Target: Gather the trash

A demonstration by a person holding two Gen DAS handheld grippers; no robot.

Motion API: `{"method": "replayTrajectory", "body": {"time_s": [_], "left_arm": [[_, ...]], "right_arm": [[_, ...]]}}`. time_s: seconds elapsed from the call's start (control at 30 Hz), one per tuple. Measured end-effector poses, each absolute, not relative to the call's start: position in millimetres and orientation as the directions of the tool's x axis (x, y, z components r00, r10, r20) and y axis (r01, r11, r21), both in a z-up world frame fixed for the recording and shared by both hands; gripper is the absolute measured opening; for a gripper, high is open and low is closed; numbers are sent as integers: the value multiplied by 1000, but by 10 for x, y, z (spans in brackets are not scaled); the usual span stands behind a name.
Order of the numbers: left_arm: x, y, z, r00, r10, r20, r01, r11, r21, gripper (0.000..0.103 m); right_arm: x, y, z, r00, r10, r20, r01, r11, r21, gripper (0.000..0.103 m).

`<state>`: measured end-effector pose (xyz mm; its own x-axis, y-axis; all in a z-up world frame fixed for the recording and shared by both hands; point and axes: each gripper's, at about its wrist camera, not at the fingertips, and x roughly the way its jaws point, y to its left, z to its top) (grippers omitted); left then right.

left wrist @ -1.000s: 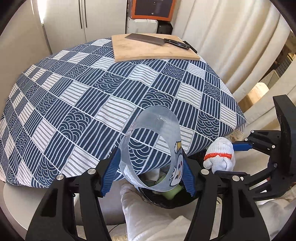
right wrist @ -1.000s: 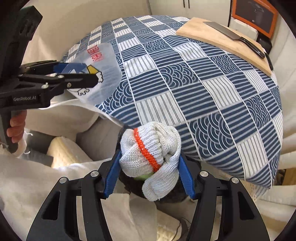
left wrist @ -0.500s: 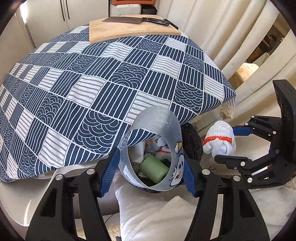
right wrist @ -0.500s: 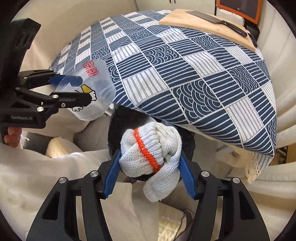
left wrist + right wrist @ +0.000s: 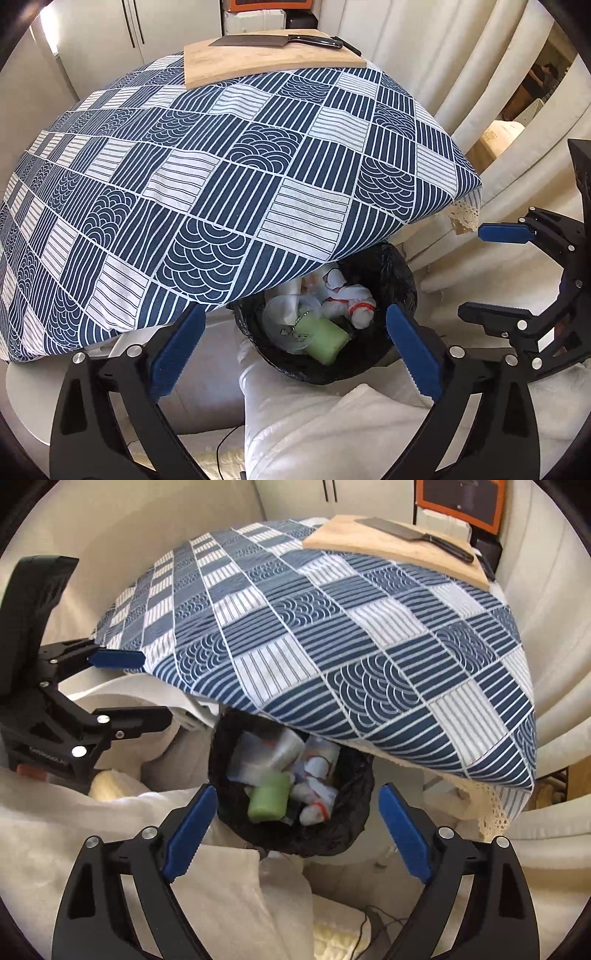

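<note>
Both tongs are opening, with nothing gripped between their blue pads. Left tongs stand wide at the lower centre of the left wrist frame, above the round bin lined with a black plastic bag. Right tongs stand wide at the lower centre of the right wrist frame, over the same bin. Inside the bin lie a pale green cylindrical container, a white knitted glove with an orange band and a clear plastic cup. The bin sits partly under the edge of the table covered by a blue-and-white patterned cloth. A wooden cutting board bearing a black-handled cleaver lies at the upper centre.
</note>
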<state>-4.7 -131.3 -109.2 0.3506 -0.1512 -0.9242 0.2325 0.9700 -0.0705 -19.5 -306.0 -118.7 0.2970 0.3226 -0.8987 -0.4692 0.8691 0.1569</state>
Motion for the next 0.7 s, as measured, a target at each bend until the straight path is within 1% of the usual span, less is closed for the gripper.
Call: {"method": "replayTrajectory", "body": {"time_s": [0.13, 0.3, 0.43, 0.57, 0.63, 0.7], "left_arm": [[-48, -1280, -891, 413, -123, -903, 204, 978, -40, 96], [-51, -1210, -567, 487, -134, -863, 166, 984, -59, 97], [-73, -1179, -302, 548, -128, -826, 138, 988, -62, 97], [-120, -1210, -120, 594, -97, -799, 126, 992, -26, 97], [-134, -1217, -61, 599, -108, -794, 131, 991, -36, 97], [-152, -1235, -26, 608, -90, -789, 123, 992, -18, 97]], "right_arm": [[-207, -3068, -905, 359, 330, -873, -482, 867, 130, 86], [-237, -3064, -532, 447, 349, -824, -474, 873, 113, 88], [-281, -3006, -299, 530, 320, -785, -469, 882, 43, 89], [-282, -2980, -164, 574, 280, -770, -462, 887, -22, 89], [-253, -3033, -143, 587, 260, -767, -431, 902, -24, 89], [-245, -3094, -115, 603, 269, -751, -408, 913, 0, 89]]}}
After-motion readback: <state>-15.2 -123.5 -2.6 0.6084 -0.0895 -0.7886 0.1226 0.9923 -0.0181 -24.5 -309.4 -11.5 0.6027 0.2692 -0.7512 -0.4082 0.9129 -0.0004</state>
